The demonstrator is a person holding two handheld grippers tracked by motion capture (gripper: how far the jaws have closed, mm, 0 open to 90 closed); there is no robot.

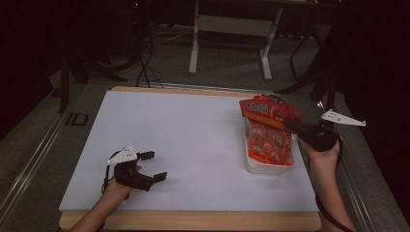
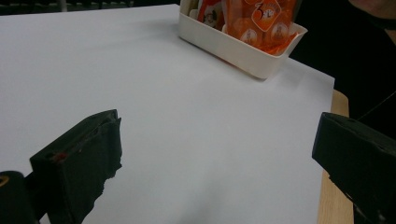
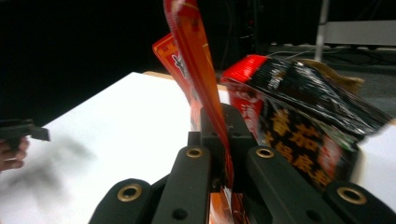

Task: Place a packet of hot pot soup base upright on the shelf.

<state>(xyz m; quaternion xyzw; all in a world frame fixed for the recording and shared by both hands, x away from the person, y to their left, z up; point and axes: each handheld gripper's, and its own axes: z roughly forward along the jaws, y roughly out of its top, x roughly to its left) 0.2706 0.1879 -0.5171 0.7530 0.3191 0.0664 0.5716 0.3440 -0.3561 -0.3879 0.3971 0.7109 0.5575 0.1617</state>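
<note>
From the high view I see my right tongs (image 1: 290,126) at about three o'clock on the white surface (image 1: 193,145), closed on the top edge of an orange-red snack packet (image 1: 268,113). The packet hangs over the white tray (image 1: 268,166), which sits near the surface's right edge and holds more orange packets. My left tongs (image 1: 153,166) rest at about seven o'clock, well apart from the tray, jaws spread wide with nothing between them.

In the left gripper view the two black jaws stand far apart over bare white surface. The white tray (image 2: 243,49) lies up at one o'clock, orange packets (image 2: 261,18) standing in it.

In the right gripper view my jaws are pinched tight on the thin edge of the orange-red snack packet (image 3: 196,60), which rises straight up at twelve o'clock. A red and black packet (image 3: 299,116) sits just beside it at two o'clock; the picture is blurred, so I cannot tell whether the two touch. At nine o'clock, far off, I make out the left tongs (image 3: 23,130).
</note>
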